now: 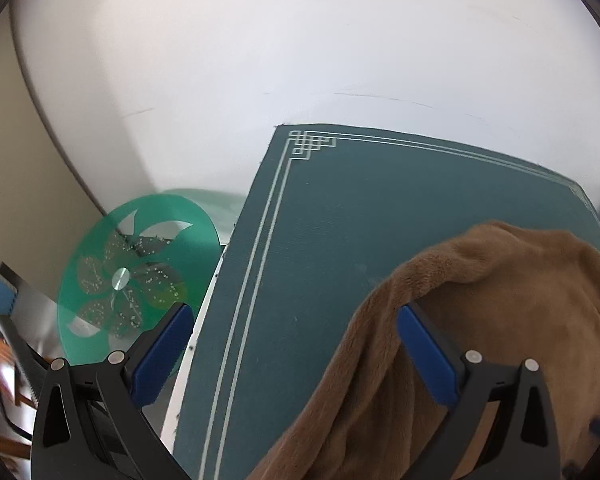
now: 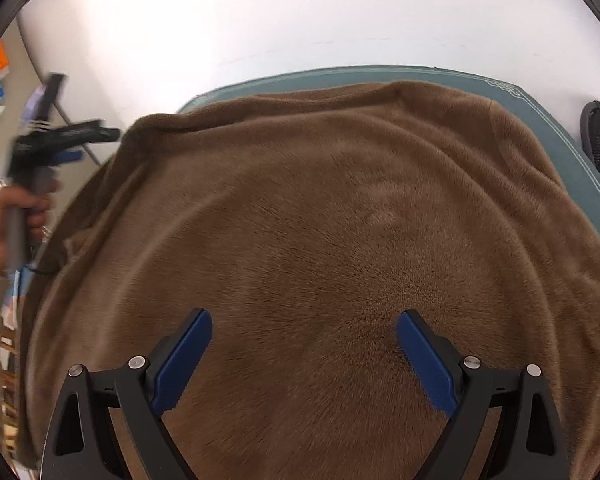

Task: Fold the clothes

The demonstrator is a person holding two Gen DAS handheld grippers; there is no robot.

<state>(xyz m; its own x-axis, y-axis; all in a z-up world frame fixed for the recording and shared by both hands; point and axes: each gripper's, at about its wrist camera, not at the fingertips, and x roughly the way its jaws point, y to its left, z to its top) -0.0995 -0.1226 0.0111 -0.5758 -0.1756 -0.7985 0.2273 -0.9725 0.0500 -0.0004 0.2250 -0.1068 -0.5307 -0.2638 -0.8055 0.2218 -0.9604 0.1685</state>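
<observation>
At the bottom of both wrist views the left gripper (image 1: 290, 320) and right gripper (image 2: 304, 326) are seen spread wide and empty over the soft, limp brown fleece garment (image 2: 320, 220), draped on the dark green bench (image 1: 320, 240), best pinched at its upper-left hem.

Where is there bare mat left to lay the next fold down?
Bare green mat shows on the left side, between its white border lines and the edge of the brown garment. A thin strip shows past the garment's far edge, near the wall. The middle and right are covered. Off the mat's left edge stands a green glass disc.
</observation>
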